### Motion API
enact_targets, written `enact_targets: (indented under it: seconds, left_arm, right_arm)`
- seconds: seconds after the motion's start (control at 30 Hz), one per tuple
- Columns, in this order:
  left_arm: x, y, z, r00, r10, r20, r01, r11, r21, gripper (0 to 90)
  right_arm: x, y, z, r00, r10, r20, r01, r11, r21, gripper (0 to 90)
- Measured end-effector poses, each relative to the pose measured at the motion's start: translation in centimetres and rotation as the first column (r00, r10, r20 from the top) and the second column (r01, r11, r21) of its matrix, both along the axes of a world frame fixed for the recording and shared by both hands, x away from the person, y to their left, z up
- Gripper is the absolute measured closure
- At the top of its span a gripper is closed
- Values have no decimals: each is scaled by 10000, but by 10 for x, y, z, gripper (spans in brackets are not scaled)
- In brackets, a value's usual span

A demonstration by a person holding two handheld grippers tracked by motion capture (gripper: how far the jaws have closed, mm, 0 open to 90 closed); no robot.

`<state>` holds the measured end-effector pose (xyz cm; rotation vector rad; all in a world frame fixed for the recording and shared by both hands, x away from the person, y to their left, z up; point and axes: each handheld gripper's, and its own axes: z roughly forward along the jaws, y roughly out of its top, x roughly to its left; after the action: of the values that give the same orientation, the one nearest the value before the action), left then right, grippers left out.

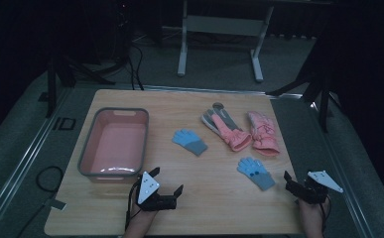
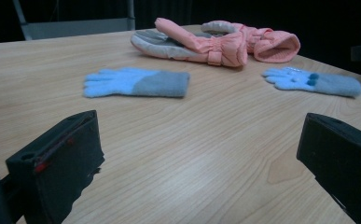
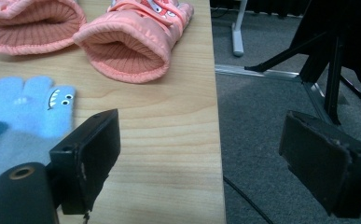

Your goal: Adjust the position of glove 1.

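Two light blue knit gloves lie flat on the wooden table: one near the middle, one with a printed face toward the right. Behind them lie two pink padded gloves, cuffs toward me. My left gripper hovers low near the front edge, open, with bare wood between its jaws; the middle blue glove lies ahead of it. My right gripper is open at the table's right edge, beside the printed blue glove.
A grey-rimmed pink basin stands at the table's left side, holding nothing that I can see. Dark tripod legs and a white table frame stand on the carpet beyond. A cable lies on the floor at the left.
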<state>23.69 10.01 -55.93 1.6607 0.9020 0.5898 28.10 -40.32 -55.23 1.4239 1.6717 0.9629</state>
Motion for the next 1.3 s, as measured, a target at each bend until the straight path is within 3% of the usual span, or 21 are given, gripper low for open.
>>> enact_targets:
  seconds: [0.13, 0.17, 0.2, 0.23, 0.3, 0.37, 0.5, 0.53, 0.57, 0.7, 0.8, 0.83, 0.87, 0.9, 0.93, 1.03, 1.13, 1.17, 1.23, 1.27, 1.3]
  left_arm:
    - [-1, 0, 0, 10000, -30, -28, 30, 10000, -17, 2]
    - [-2, 0, 0, 10000, -9, -45, 9, 10000, -16, 2]
    - [-2, 0, 0, 10000, 7, -47, -7, 10000, -20, 2]
    - [-3, 0, 0, 10000, 22, -34, -22, 10000, -27, 2]
    - [-3, 0, 0, 10000, 17, -7, -17, 10000, -3, 2]
    - [-4, 0, 0, 10000, -26, 6, 26, 9999, 100, 2]
    - [-5, -1, 0, 10000, -72, 53, 71, 9999, 128, 2]
    - [-5, -1, 0, 10000, -72, 53, 71, 9999, 128, 2]
    - [-5, -1, 0, 10000, -65, 45, 64, 9999, 106, 2]
    - [-4, 0, 0, 10000, -67, 39, 66, 9999, 87, 2]
    - [-4, 0, 0, 10000, -90, 23, 90, 9999, 90, 2]
    - [-4, 0, 0, 10000, -92, 9, 92, 9999, 59, 2]
    - [-4, 0, 0, 10000, -96, 6, 96, 9999, 40, 2]
    - [-4, 0, 0, 9999, -102, 3, 102, 9999, 24, 2]
    - [-4, 0, 0, 10000, -94, 9, 94, 10000, 16, 2]
    - [-4, 0, 0, 9999, -137, 19, 137, 9999, 52, 2]
    - [-4, 0, 0, 9999, -163, 21, 163, 9999, 17, 2]
    - [-4, 1, 0, 9998, -194, 17, 194, 9998, -3, 2]
    - [-4, 1, 0, 9998, -203, 33, 204, 9998, -32, 2]
    - [-4, 1, 0, 9998, -213, 30, 213, 9998, -36, 2]
    - [-4, 1, 0, 9998, -222, 28, 222, 9998, -22, 2]
  right_arm:
    - [1, 1, 1, 9993, 236, -290, -238, 9997, -64, 119]
    - [2, 1, 3, 9986, 374, -369, -372, 9993, 63, 120]
    - [4, -1, 10, 9934, 566, -996, -511, 9971, 571, 120]
    - [5, -2, 14, 9912, 823, -1035, -733, 9934, 878, 114]
    - [5, -2, 19, 9912, 874, -992, -790, 9932, 857, 114]
    - [5, 0, 27, 9953, 583, -774, -565, 9981, 257, 128]
    - [11, -3, 51, 9912, 979, -895, -892, 9913, 970, 143]
    - [11, -3, 51, 9912, 979, -895, -892, 9913, 970, 143]
    - [14, 2, 61, 9943, 768, -740, -709, 9943, 791, 143]
    - [17, 11, 75, 9907, 1282, -463, -1254, 9904, 590, 123]
    - [21, 24, 87, 9812, 1892, -371, -1877, 9814, 404, 138]
    - [26, 30, 94, 9737, 2223, -494, -2194, 9739, 585, 225]
    - [26, 30, 94, 9737, 2223, -494, -2194, 9739, 585, 225]
    - [28, 32, 97, 9660, 2537, -505, -2492, 9650, 824, 267]
    - [32, 38, 102, 9653, 2587, -352, -2542, 9620, 992, 283]
    - [36, 46, 107, 9620, 2701, -409, -2654, 9595, 950, 285]
    - [47, 65, 113, 9475, 3144, -589, -3101, 9480, 718, 208]
    - [47, 65, 113, 9475, 3144, -589, -3101, 9480, 718, 208]
    - [53, 76, 114, 9312, 3544, -846, -3489, 9343, 734, 156]
    - [58, 87, 114, 9137, 3936, -1009, -3871, 9187, 783, 133]
    - [58, 87, 114, 9137, 3936, -1009, -3871, 9187, 783, 133]
